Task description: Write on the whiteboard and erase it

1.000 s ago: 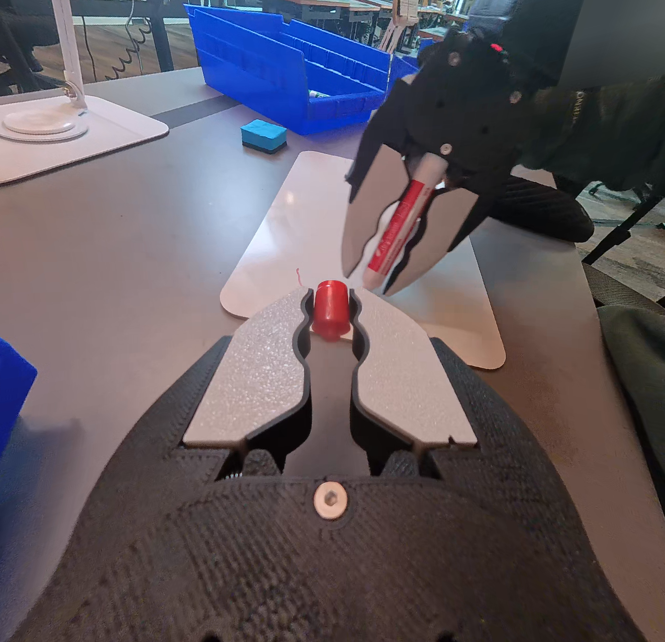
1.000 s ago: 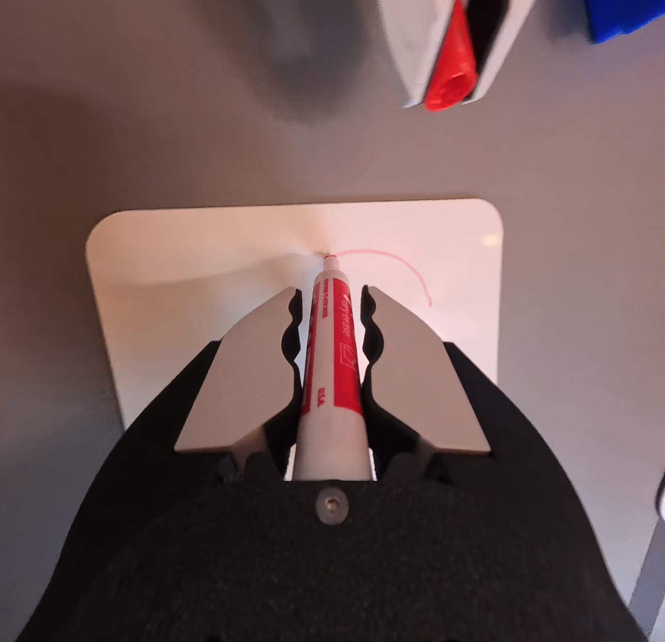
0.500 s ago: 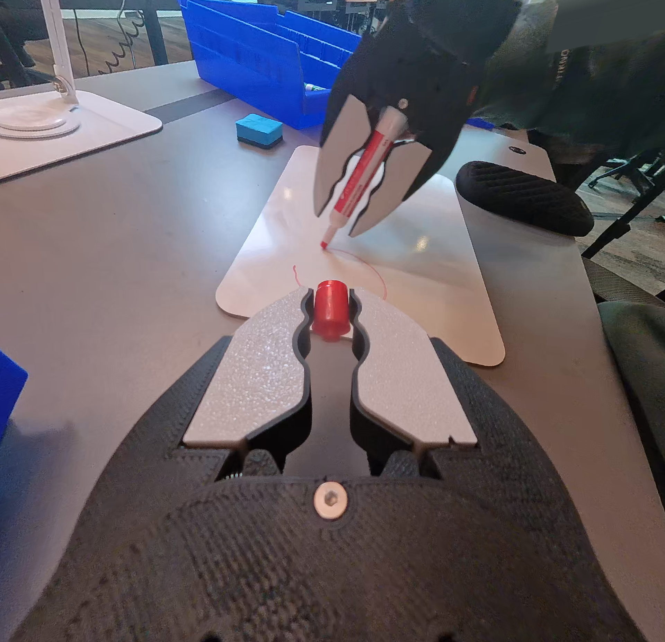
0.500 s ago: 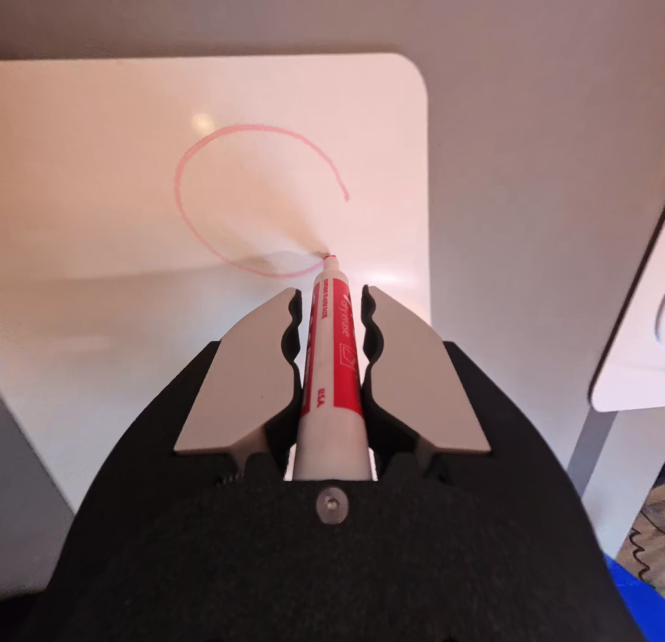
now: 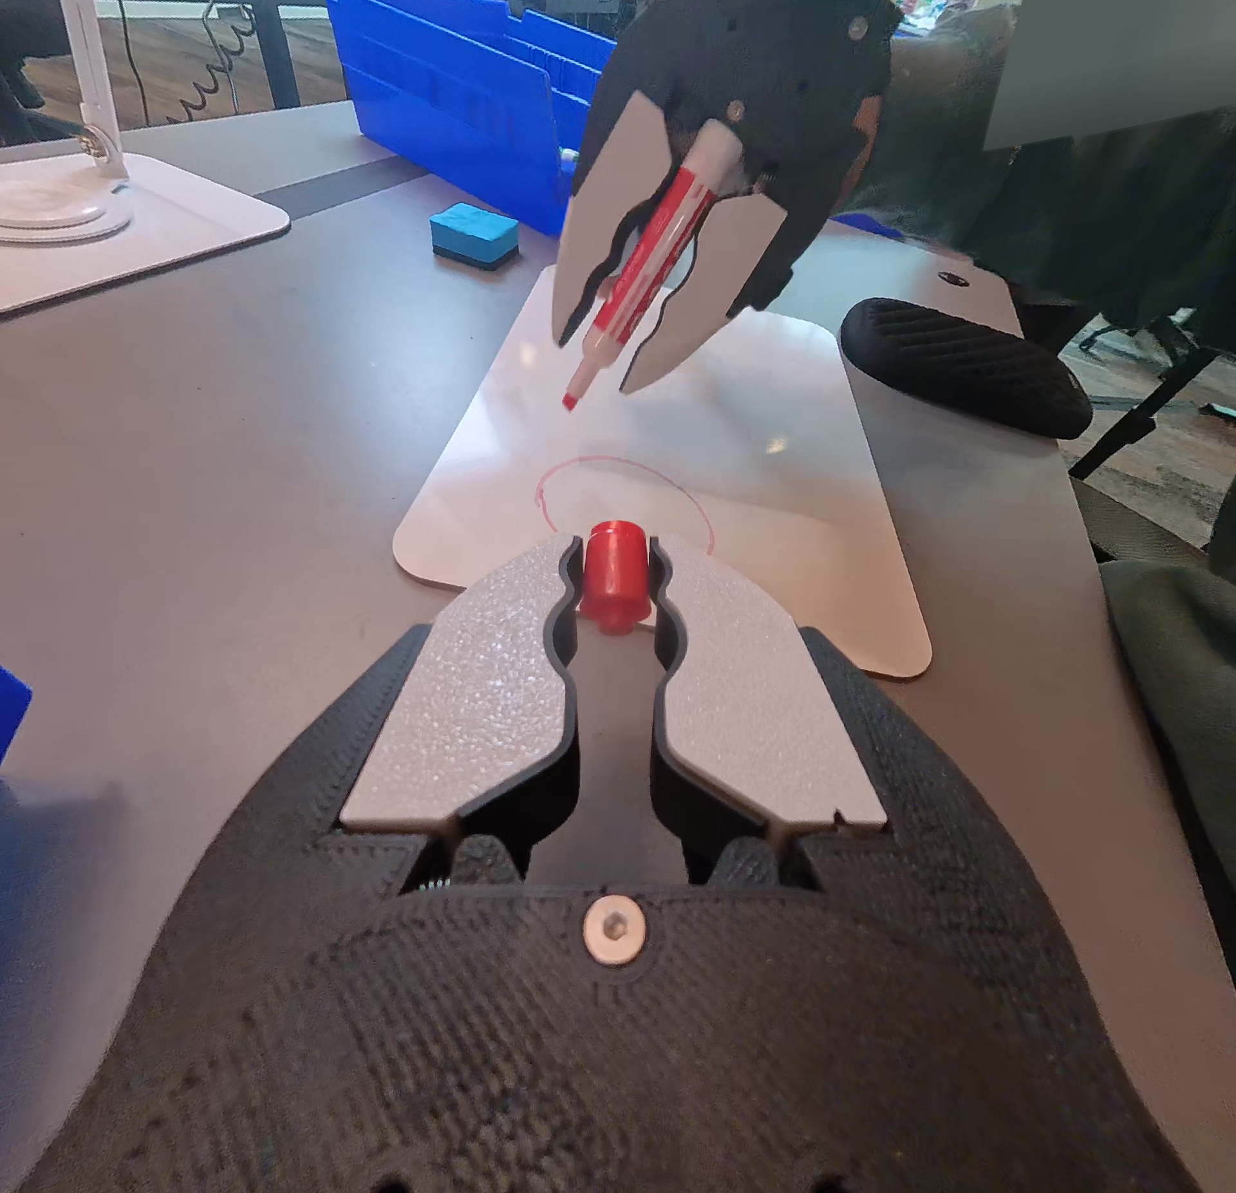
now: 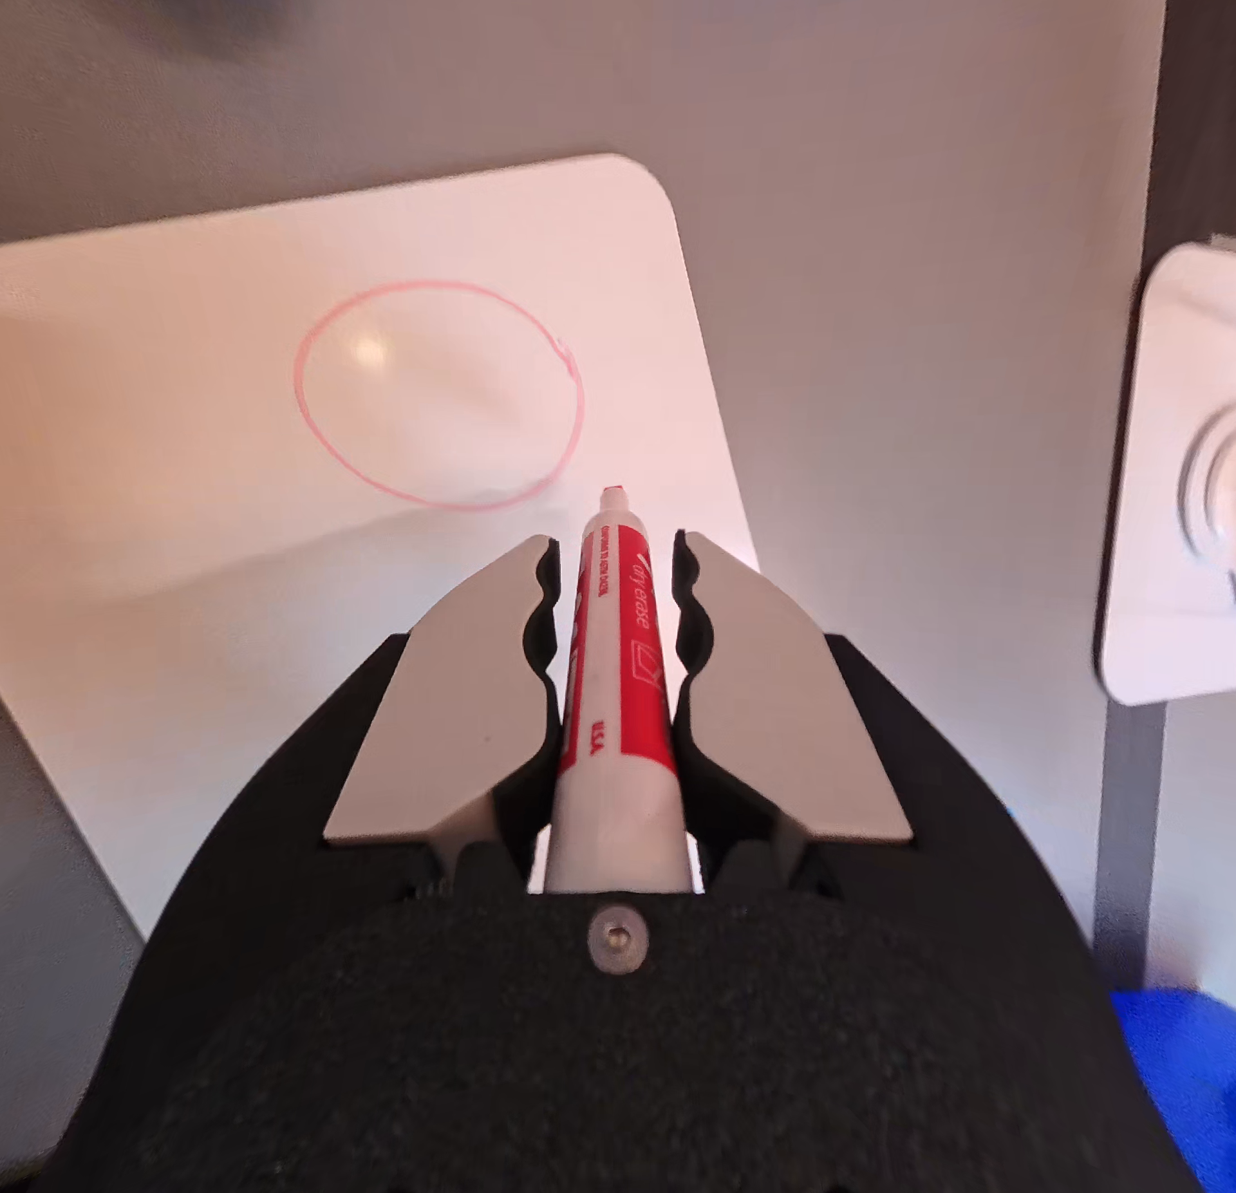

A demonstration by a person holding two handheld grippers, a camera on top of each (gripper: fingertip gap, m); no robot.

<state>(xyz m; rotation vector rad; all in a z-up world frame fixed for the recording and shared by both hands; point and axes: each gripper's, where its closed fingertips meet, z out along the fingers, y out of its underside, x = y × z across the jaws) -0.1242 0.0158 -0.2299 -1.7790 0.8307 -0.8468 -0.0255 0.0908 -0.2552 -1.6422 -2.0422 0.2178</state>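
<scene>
Left wrist view: our left gripper (image 5: 614, 562) has its jaws closed on the red marker cap (image 5: 614, 582) at the near edge of the whiteboard (image 5: 769, 512) on the desk (image 5: 234, 458). The eraser (image 5: 474, 235) lies beyond, near the blue bin (image 5: 455, 111).

Right wrist view: our right gripper (image 6: 614, 545) clamps the marker (image 6: 619, 679), tip just off the board beside the red circle (image 6: 438, 395).
</scene>
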